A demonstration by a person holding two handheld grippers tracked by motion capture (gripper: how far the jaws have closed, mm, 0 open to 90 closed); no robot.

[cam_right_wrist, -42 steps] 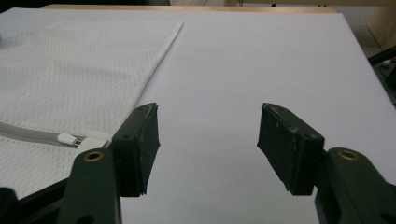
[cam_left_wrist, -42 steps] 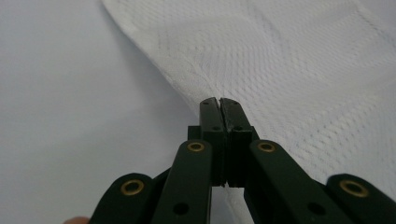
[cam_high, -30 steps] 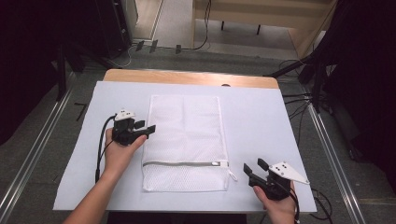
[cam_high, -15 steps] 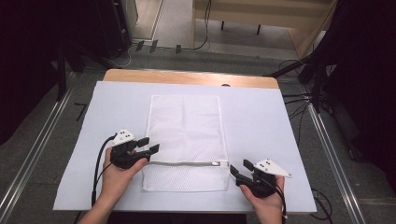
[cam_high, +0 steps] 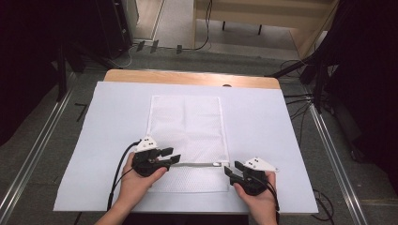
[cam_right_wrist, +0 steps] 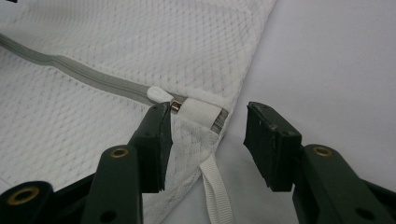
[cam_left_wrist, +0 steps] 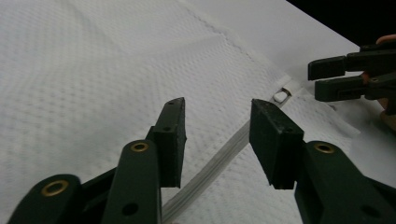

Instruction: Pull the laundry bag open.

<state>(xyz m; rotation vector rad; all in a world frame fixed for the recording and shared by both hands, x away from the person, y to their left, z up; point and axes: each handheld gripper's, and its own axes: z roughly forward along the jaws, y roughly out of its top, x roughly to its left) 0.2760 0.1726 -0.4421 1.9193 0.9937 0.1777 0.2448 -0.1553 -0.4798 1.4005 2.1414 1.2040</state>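
Lying flat near the middle of the pale sheet (cam_high: 94, 140) covering the table: one white mesh laundry bag (cam_high: 187, 122), long side running away from the person, grey zipper (cam_high: 197, 164) crossing it near the close edge. Taking the zipper as landmark throughout.

Left gripper (cam_high: 174, 156) at the zipper's left end, jaws spread, tape passing between them but not yet pinched (cam_left_wrist: 219, 158); probably set there to pin the bag while the slider gets pulled. Right gripper (cam_high: 231, 168) at the zipper's right end, jaws likewise spread, straddling the corner; white pull tab (cam_right_wrist: 159, 94) just beyond the left-hand jaw tip, white webbing loop (cam_right_wrist: 215, 191) hanging below the zipper end. Looks like a reach for the pull, nothing gripped.

Count: one bag, one zipper, one pull tab, one loop, two grippers, two hands.
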